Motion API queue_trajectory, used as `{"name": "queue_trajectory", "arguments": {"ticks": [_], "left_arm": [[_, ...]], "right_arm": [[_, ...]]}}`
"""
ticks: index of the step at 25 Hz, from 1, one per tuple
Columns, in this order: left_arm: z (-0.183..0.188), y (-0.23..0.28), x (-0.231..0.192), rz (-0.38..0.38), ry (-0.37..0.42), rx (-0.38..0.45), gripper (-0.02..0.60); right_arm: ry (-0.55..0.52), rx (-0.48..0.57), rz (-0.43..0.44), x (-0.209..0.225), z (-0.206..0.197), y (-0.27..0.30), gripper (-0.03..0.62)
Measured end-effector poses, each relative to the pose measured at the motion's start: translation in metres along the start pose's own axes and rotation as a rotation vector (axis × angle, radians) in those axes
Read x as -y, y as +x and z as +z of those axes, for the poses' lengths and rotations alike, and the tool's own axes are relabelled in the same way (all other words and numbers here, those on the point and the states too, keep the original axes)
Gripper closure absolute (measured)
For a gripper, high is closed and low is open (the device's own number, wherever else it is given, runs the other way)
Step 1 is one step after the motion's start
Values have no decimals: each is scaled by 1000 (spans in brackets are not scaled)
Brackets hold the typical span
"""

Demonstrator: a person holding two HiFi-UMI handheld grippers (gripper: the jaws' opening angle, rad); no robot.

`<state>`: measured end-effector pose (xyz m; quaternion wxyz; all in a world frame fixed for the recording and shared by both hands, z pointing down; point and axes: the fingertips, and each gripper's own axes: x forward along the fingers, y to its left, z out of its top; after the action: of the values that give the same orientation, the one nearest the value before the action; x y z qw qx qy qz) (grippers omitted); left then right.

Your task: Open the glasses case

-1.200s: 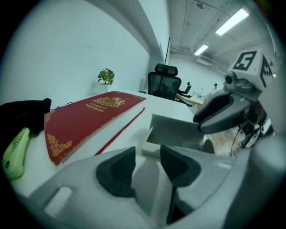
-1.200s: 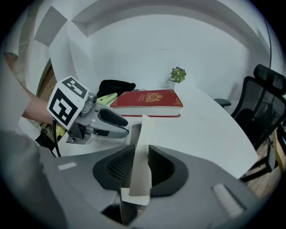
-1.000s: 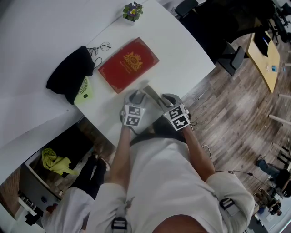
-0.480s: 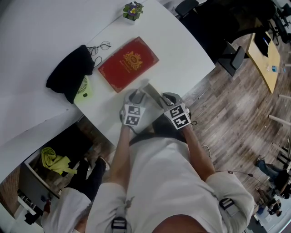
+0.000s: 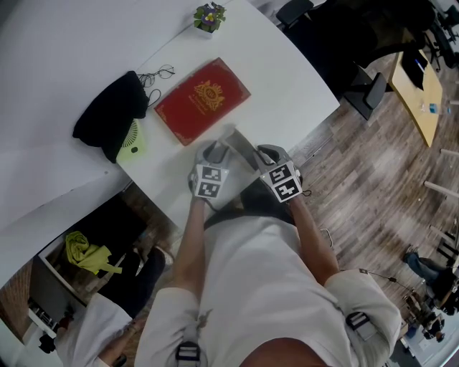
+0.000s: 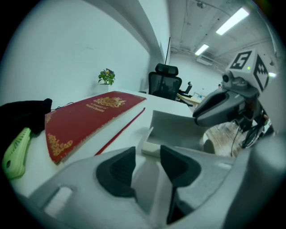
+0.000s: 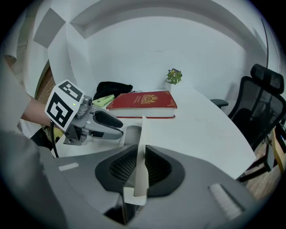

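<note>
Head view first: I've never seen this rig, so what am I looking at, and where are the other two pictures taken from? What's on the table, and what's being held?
There is no robot here. A person holds hand tongs, one pair per hand, each topped with a marker cube. The head view looks down from the person's head onto a white table. The left and right gripper views come from cameras riding on the tongs and look along their jaws.

On the table lie a red book, wire glasses, a black cloth, a green gadget and a small plant.

Both tongs hold the pale case near the table's edge. The left tongs appear to grip its base. The right tongs pinch its thin lid, their jaws having just closed further on it. The case is partly open.
</note>
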<state>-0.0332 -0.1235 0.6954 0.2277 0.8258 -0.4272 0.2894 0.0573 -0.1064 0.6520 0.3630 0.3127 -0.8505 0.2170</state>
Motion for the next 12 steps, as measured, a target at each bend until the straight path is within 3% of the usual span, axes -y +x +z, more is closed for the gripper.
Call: {"name": "queue_trajectory", "arguments": {"ticks": [12], "left_arm": [[2,-2,0,2,-12,-3,408]], "right_arm": [[10,1,-9,7,1,-1,551]]}}
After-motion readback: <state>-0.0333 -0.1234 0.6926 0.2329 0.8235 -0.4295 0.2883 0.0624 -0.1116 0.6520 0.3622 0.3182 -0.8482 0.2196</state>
